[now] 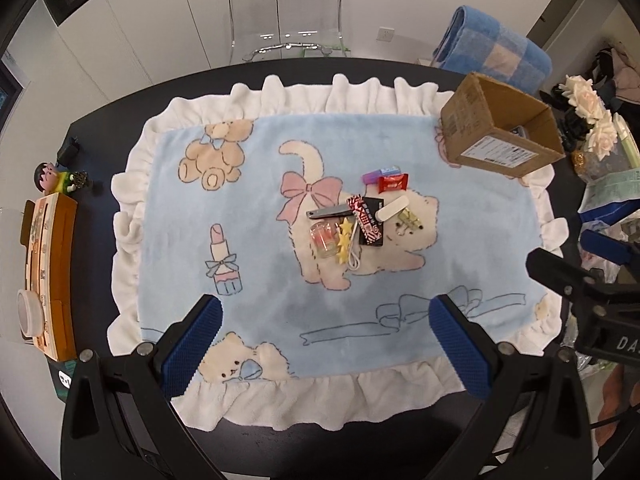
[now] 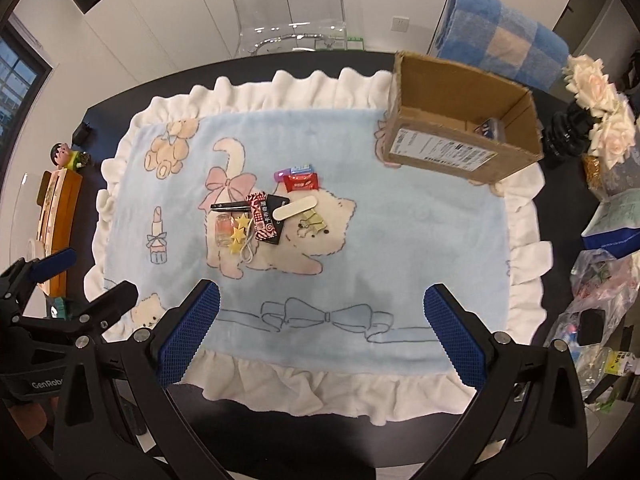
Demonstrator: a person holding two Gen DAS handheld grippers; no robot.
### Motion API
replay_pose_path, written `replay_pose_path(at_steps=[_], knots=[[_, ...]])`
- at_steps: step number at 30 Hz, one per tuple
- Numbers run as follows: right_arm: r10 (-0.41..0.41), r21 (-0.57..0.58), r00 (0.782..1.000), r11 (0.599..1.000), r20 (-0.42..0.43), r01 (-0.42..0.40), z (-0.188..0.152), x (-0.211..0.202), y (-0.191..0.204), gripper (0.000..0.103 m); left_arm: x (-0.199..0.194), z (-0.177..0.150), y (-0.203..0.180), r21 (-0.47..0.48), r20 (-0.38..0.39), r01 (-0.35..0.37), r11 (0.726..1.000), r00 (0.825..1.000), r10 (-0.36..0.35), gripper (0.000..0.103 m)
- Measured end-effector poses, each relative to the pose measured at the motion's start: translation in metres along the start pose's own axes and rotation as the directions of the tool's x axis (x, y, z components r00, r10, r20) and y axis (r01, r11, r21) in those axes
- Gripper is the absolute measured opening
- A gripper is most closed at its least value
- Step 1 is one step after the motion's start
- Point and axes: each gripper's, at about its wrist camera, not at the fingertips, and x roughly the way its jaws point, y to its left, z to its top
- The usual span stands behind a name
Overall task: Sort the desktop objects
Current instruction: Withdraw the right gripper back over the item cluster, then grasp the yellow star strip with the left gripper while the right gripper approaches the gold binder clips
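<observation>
A heap of small objects lies mid-mat: a red candy wrapper (image 1: 393,182), a purple eraser (image 1: 381,173), a nail file (image 1: 392,207), a black card (image 1: 372,222), a small glass jar (image 1: 323,238), yellow star clips (image 1: 345,238) and a metal clipper (image 1: 329,212). The same heap shows in the right wrist view, with the red wrapper (image 2: 302,182) and jar (image 2: 224,229). A cardboard box (image 1: 500,128) (image 2: 460,120) stands at the mat's far right. My left gripper (image 1: 326,344) and right gripper (image 2: 320,332) hover open over the near edge, both empty.
The blue cat-print mat (image 1: 260,184) covers a dark round table (image 1: 100,128). A wooden organiser (image 1: 52,272) and a figurine (image 1: 48,178) sit at left. White roses (image 2: 600,104), bags and clutter (image 2: 600,292) crowd the right. A clear chair (image 1: 286,8) stands beyond.
</observation>
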Motion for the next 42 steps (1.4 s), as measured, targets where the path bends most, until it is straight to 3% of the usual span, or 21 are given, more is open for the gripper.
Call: replay_pose_path(at_steps=[6, 13, 21, 24, 30, 33, 34, 42], knots=[[0.007, -0.017, 1.000, 1.000, -0.024, -0.007, 0.007, 0.035, 0.003, 0.103, 0.032, 0.000, 0.005, -0.004, -0.015, -0.007, 1.000, 1.000, 0.007, 0.103], [0.008, -0.051, 0.998, 0.999, -0.070, -0.012, 0.015, 0.086, 0.000, 0.102, 0.084, 0.002, 0.004, -0.040, -0.054, 0.033, 0.999, 0.998, -0.035, 0.102], [0.021, -0.073, 0.991, 0.997, -0.130, -0.030, 0.028, 0.141, -0.005, 0.097, 0.139, 0.005, -0.003, -0.033, -0.110, 0.004, 0.999, 0.994, -0.008, 0.095], [0.027, -0.077, 0.989, 0.996, -0.147, -0.039, 0.033, 0.158, -0.006, 0.095, 0.155, 0.007, -0.001, -0.038, -0.130, -0.003, 0.999, 0.992, -0.002, 0.084], [0.025, -0.079, 0.983, 0.996, -0.183, -0.040, 0.038, 0.186, -0.010, 0.088, 0.178, 0.010, 0.007, -0.064, -0.151, -0.005, 0.998, 0.989, -0.004, 0.082], [0.024, -0.090, 0.980, 0.995, -0.198, -0.043, 0.039, 0.196, -0.010, 0.083, 0.182, 0.011, 0.010, -0.076, -0.157, 0.012, 0.997, 0.987, -0.024, 0.056], [0.025, -0.094, 0.979, 0.995, -0.201, -0.045, 0.040, 0.198, -0.010, 0.082, 0.183, 0.012, 0.010, -0.079, -0.160, 0.018, 0.997, 0.987, -0.030, 0.053], [0.037, -0.127, 0.976, 0.990, -0.214, -0.065, 0.042, 0.212, -0.001, 0.080, 0.188, 0.007, 0.006, -0.086, -0.180, 0.084, 0.993, 0.979, -0.099, 0.049]])
